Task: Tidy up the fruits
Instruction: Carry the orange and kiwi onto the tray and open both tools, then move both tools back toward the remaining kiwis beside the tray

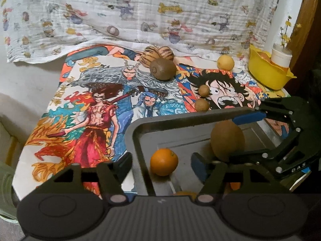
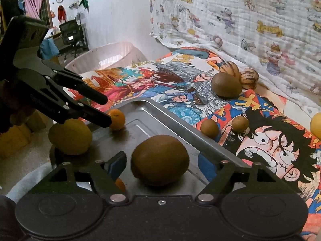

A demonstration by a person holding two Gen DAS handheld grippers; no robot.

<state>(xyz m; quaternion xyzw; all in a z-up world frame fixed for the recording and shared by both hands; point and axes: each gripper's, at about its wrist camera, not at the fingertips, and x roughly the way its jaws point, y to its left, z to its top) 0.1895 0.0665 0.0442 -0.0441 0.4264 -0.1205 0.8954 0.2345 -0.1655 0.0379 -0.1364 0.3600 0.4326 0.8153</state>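
A metal tray (image 1: 138, 128) (image 2: 212, 144) lies on the cartoon-print cloth. In it sit an orange (image 1: 164, 161) (image 2: 117, 119), a yellowish fruit (image 2: 70, 136) and a brown kiwi (image 1: 227, 140) (image 2: 160, 159). My right gripper (image 2: 162, 163) (image 1: 226, 137) is open with its blue-padded fingers on either side of this kiwi, which rests on the tray. My left gripper (image 1: 162, 164) (image 2: 108, 110) is open and empty over the tray's left end, the orange between its fingers. On the cloth lie another kiwi (image 1: 163, 69) (image 2: 226, 87), two small brown fruits (image 1: 204, 90) (image 1: 202, 105), two striped melons (image 1: 158, 54) (image 2: 238, 74) and a yellow fruit (image 1: 225, 62).
A yellow bowl (image 1: 266, 72) with a white cup (image 1: 280, 57) stands at the back right. A patterned blanket (image 1: 140, 16) hangs behind the table. A pale plastic tub (image 2: 106, 54) sits beyond the table's left end. The table edge drops off at the left.
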